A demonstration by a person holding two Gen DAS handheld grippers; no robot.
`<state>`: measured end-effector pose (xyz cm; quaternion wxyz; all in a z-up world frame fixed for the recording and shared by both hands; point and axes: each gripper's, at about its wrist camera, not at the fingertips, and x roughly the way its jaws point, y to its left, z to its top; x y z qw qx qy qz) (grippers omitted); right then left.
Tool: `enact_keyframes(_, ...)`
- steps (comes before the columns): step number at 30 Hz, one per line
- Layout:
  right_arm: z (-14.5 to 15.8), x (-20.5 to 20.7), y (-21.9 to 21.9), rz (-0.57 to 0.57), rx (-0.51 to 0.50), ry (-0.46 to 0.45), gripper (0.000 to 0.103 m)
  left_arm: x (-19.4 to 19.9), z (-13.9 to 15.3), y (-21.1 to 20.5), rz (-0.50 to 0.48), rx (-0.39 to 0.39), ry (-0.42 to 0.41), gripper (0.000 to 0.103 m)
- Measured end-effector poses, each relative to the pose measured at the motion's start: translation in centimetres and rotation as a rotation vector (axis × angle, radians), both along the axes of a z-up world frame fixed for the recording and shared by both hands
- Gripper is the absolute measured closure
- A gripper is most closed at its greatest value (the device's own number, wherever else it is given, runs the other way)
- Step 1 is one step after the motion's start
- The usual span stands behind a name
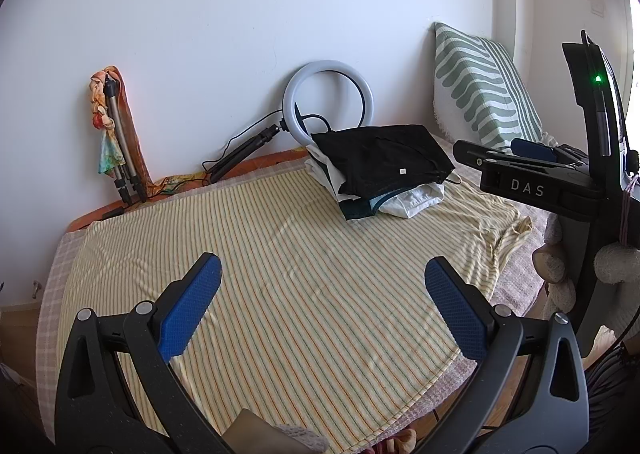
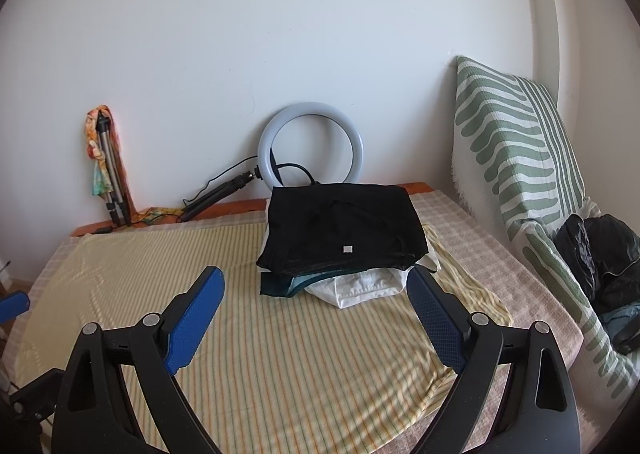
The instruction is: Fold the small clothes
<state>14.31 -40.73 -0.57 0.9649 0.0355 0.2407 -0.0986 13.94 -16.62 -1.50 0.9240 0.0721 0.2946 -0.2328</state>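
Left gripper (image 1: 322, 274): our blue-padded tongs spread wide, holding nothing.
Right gripper (image 2: 316, 286): ours too, spread, bare.
Surface: yellow striped cloth (image 1: 280, 274) beneath us.
Clothes: folded stack topped by black garment (image 2: 340, 226), beyond both tongs.
Room: white ring light (image 2: 310, 146) behind the stack.
Right view only: dark bundle (image 2: 600, 254) right of the stack.

soft daylight enters from the right; both views sharp, fisheye-bent with dark corners; window edge (image 1: 634, 34) glares.

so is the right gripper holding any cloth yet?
No. In the right wrist view the right gripper has its jaws spread wide with nothing between them, above the striped yellow cloth, short of the stack of folded clothes.
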Motion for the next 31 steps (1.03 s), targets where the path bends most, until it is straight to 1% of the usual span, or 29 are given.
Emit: enact_keyframes(31, -0.07, 0.08, 0.16, 0.002, 0.015, 0.005, 0.01, -0.07, 0.18, 0.38, -0.003, 0.002, -0.016, 0.0)
